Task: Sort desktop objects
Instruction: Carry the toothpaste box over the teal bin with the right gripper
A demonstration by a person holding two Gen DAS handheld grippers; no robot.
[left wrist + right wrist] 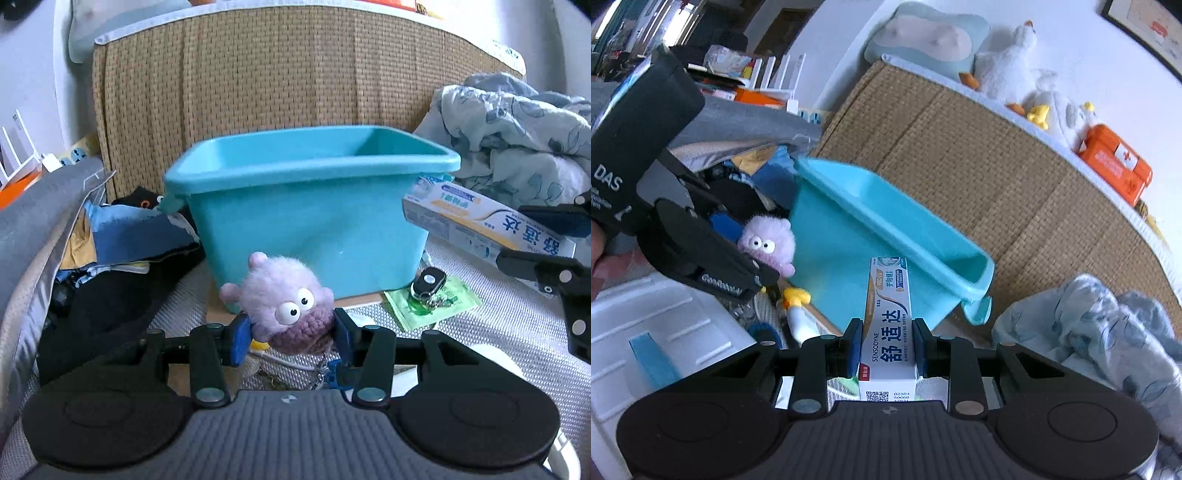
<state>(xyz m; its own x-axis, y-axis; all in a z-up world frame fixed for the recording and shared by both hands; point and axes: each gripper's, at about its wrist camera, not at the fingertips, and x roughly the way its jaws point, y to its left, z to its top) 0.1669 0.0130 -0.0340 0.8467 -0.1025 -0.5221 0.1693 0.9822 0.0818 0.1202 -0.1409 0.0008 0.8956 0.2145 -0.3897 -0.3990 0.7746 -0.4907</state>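
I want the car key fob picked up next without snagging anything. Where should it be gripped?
Grip the car key fob across its black body's narrow sides, coming from above. It lies flat on the green packet, its key ring trailing toward the camera, so avoid that end or the packet may lift too.

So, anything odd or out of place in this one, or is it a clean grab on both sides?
Nothing looks damaged or spilled. The left gripper holds the purple plush toy and the right gripper holds the toothpaste box, both short of the teal bin.

Woven mat (498, 328), teal bin (314, 221), green packet (432, 306)
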